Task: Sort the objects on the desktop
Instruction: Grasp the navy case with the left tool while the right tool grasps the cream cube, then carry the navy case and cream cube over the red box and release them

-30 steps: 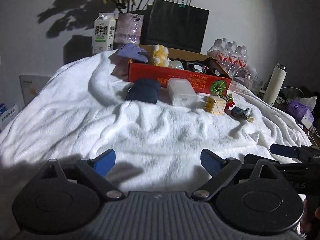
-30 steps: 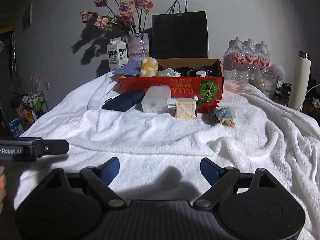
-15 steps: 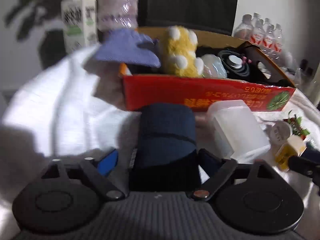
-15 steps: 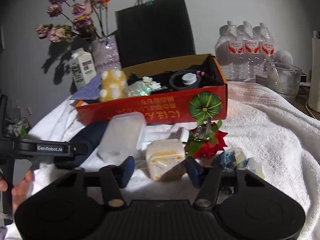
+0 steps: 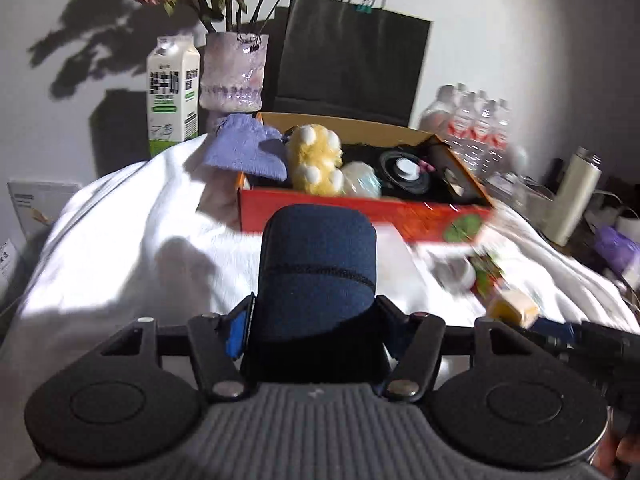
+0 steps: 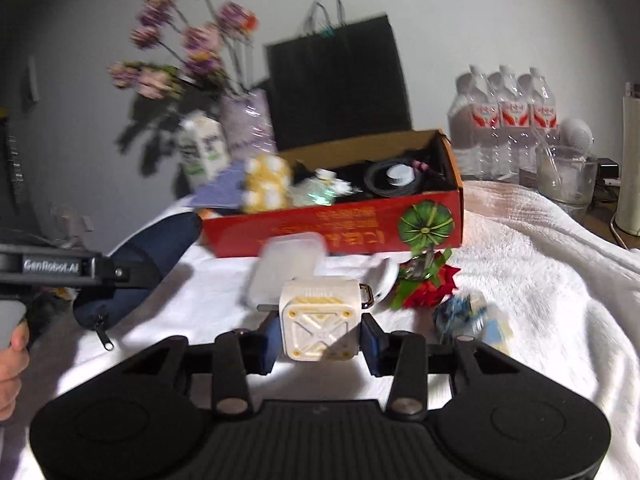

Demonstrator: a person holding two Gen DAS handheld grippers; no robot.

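Both claws closed since: woven navy pouch [image 5: 316, 268], ribbed cream cube [image 6: 320, 322].

left claw [image 5: 316, 320] clamped on navy pouch [image 5: 316, 264], right claw [image 6: 320, 336] clamped on cream cube [image 6: 320, 324]

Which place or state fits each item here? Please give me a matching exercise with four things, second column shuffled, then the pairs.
Things:
1. navy pouch
2. cream cube case
3. yellow plush toy
4. red flower

Places:
A. inside the red box
B. lying on the white towel
C. clamped in the left gripper
D. clamped in the right gripper

Pairs: 1-C, 2-D, 3-A, 4-B
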